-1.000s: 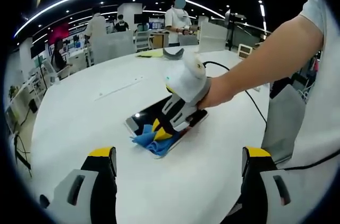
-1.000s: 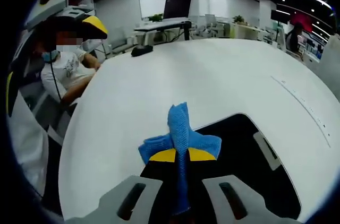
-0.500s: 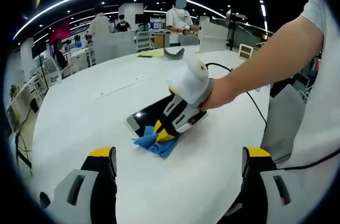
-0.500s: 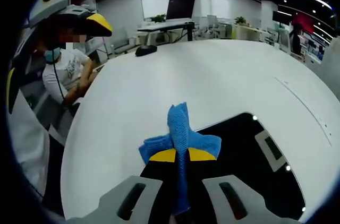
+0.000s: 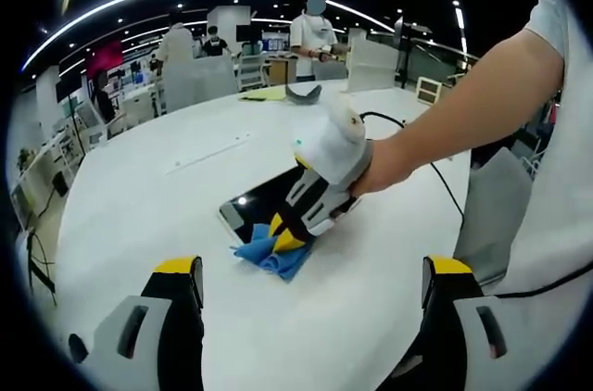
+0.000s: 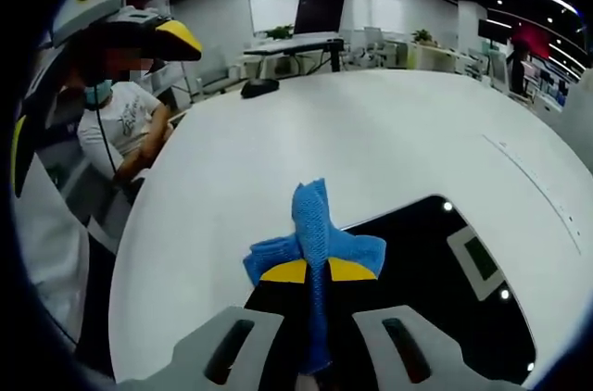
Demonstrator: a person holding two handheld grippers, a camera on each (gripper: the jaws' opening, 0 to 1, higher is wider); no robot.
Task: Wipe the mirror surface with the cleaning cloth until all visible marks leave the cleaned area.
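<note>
A flat dark mirror [image 5: 255, 207] [image 6: 435, 280] lies on the round white table [image 5: 167, 215] [image 6: 278, 150]. My right gripper [image 5: 285, 232] [image 6: 315, 272] is shut on a blue cleaning cloth [image 5: 267, 254] [image 6: 315, 229], which is pressed down at the mirror's near edge and spills onto the table. A person's hand and bare arm [image 5: 435, 122] hold that gripper. My left gripper [image 5: 315, 271] hangs above the table in front of the mirror, its yellow-tipped jaws wide apart with nothing between them.
A black cable [image 5: 435, 178] runs across the table behind the hand. A grey object [image 5: 302, 92] lies at the far edge. A monitor [image 6: 320, 4] and a dark object [image 6: 259, 87] stand on a far desk. People sit and stand around the office.
The right gripper has dragged the cloth toward the mirror's near edge and partly off it onto the table. The left gripper has stayed still.
</note>
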